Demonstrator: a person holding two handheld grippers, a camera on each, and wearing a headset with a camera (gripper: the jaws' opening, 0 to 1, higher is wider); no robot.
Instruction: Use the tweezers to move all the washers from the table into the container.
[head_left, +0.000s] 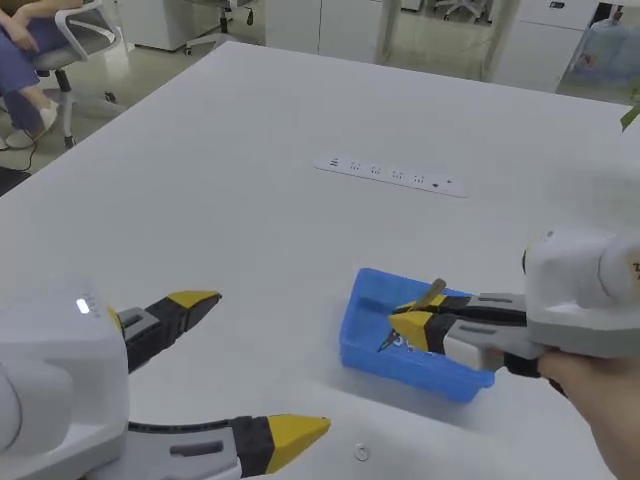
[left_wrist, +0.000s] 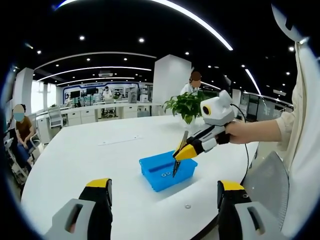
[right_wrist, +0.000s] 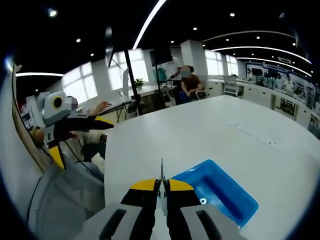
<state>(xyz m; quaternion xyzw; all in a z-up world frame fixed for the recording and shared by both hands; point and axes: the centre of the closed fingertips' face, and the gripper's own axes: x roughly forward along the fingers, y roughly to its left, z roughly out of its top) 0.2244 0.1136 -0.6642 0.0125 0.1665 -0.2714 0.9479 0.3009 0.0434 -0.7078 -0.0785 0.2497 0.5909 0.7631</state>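
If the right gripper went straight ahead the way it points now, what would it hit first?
Probably the blue container: the right gripper aims its tweezers down into it, though depth is unclear.

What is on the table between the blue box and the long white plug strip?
Nothing. In the head view, the stretch of table between the blue box and the plug strip is bare and white.

My left hand-held gripper (head_left: 250, 365), grey with black-and-yellow jaws, sits low at my near left with its jaws spread wide, gripping nothing. My right hand-held gripper (head_left: 408, 326), carried in my right hand (head_left: 600, 400), points left and slightly down, jaws pressed together on slim metal tweezers (head_left: 432, 293) whose tips angle downward.
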